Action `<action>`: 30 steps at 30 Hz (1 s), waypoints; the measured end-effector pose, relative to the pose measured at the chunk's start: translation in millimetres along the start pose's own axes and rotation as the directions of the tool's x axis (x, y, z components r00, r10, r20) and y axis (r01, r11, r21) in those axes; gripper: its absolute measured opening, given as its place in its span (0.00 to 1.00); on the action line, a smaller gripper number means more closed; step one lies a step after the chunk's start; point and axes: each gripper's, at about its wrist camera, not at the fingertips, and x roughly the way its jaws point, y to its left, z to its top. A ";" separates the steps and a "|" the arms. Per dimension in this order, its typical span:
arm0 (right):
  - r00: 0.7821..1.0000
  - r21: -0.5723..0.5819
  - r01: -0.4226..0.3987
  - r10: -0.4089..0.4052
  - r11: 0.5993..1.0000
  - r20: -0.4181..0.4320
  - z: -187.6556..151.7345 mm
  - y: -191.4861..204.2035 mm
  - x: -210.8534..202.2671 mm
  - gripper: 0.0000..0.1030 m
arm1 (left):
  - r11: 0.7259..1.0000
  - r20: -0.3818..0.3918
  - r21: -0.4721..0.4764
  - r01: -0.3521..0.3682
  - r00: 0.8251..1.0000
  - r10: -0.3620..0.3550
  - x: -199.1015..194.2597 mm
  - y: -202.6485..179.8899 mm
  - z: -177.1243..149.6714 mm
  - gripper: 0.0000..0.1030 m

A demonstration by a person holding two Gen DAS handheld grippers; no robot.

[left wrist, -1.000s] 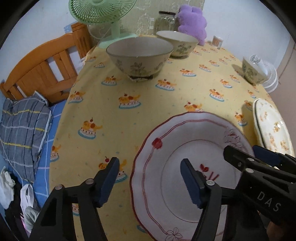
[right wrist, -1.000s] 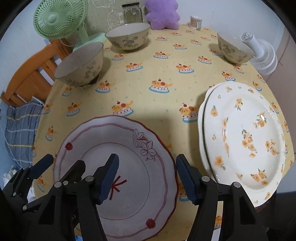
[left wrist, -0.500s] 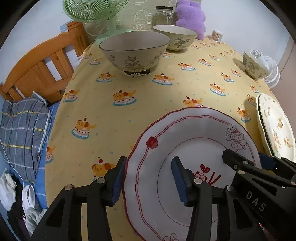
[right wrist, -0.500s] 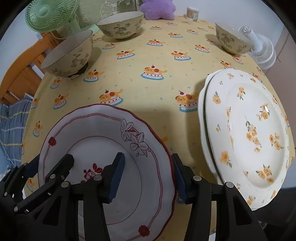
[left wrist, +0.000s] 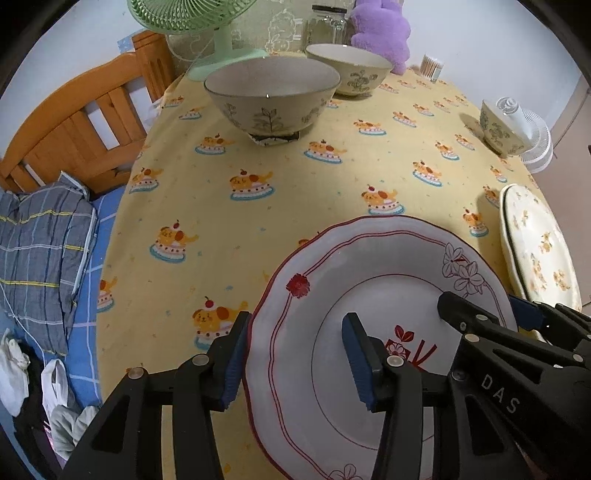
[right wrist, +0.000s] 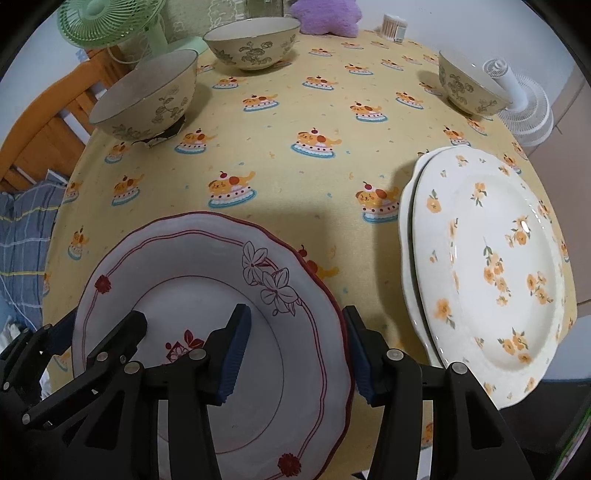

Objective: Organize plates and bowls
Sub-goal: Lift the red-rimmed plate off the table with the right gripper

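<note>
Both grippers, left point(left wrist: 293, 358) and right point(right wrist: 297, 349), are clamping opposite rims of the red plate point(right wrist: 207, 317). Next, probably, lifting it level onto the floral plates point(right wrist: 491, 258).

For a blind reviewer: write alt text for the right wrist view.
Both grippers clamp a red-trimmed plate by opposite rims, the right gripper nearest. Beside it lie stacked orange-flowered plates; three patterned bowls stand farther back on the yellow tablecloth.

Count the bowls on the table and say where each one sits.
3. One bowl at the far left by the green fan, one at the far middle, one at the far right beside the white fan.
</note>
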 end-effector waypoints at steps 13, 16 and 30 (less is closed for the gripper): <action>0.997 -0.007 0.006 -0.005 1.000 0.073 5.9 1.3 -48.7 0.53 | 1.000 0.076 0.010 0.012 0.997 -0.013 -35.8 -5.2 14.8 0.48; 0.995 -0.001 0.001 -0.001 1.000 0.097 6.6 -3.5 -57.7 0.54 | 1.000 0.098 0.022 0.011 0.995 -0.013 -43.3 -9.3 17.9 0.48; 0.988 -0.027 -0.015 0.019 1.000 0.155 18.5 -47.4 -77.2 0.54 | 1.000 0.151 0.007 0.003 0.988 -0.004 -55.2 -55.3 27.0 0.49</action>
